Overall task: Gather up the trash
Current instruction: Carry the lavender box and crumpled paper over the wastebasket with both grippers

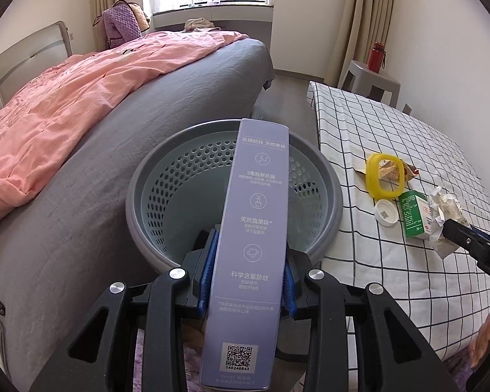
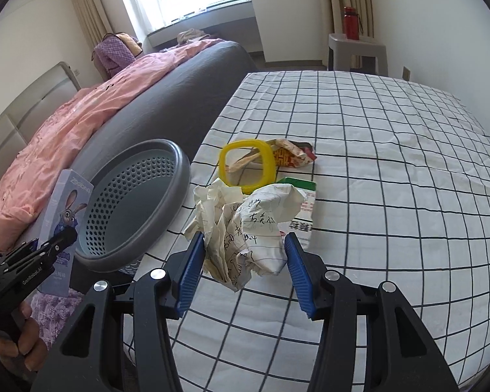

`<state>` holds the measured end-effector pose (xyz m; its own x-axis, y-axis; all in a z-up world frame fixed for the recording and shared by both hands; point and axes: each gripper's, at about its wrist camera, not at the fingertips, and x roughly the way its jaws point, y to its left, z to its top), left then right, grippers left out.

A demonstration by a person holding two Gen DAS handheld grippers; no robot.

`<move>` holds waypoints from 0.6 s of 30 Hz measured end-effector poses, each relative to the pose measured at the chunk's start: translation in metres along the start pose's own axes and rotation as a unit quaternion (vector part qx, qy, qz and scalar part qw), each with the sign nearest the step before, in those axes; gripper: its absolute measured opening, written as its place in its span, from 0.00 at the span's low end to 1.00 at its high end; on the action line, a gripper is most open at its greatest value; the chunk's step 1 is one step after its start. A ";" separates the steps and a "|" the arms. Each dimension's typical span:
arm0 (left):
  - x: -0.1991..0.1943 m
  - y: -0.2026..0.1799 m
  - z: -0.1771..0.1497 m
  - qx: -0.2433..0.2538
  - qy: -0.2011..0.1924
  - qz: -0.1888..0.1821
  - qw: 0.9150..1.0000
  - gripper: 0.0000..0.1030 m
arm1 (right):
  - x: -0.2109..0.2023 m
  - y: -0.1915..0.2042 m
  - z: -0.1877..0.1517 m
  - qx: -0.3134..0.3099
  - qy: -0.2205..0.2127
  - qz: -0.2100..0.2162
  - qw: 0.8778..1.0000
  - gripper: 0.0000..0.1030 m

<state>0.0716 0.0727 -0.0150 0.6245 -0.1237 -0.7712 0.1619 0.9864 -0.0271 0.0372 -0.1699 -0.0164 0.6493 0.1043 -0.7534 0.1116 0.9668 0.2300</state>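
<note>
Box is riding clamped in my left tongs above the near basket; right tongs are pinching paper over the table. I am releasing only once centred inside the rim.

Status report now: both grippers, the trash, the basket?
Left gripper shut on toothpaste box, over grey basket. Right gripper shut on crumpled paper. Basket mouth unobstructed.

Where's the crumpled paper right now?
The crumpled paper is gripped in the right gripper, centre of the right wrist view, over the checked cloth, in front of the green carton, right of the grey basket.
</note>
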 end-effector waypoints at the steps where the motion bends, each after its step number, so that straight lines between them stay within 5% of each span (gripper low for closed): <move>1: 0.001 0.003 0.001 -0.001 0.000 0.002 1.000 0.32 | 0.003 0.005 0.001 -0.003 0.002 0.004 1.000 0.48; 18: 0.042 0.042 0.039 -0.004 -0.009 0.026 1.000 0.32 | 0.044 0.074 0.031 -0.055 0.008 0.040 0.998 0.48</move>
<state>0.1340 0.1047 -0.0239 0.6457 -0.0744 -0.7599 0.1230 0.9924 0.0074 0.0975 -0.1006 -0.0130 0.6405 0.1852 -0.7453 -0.0237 0.9748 0.2219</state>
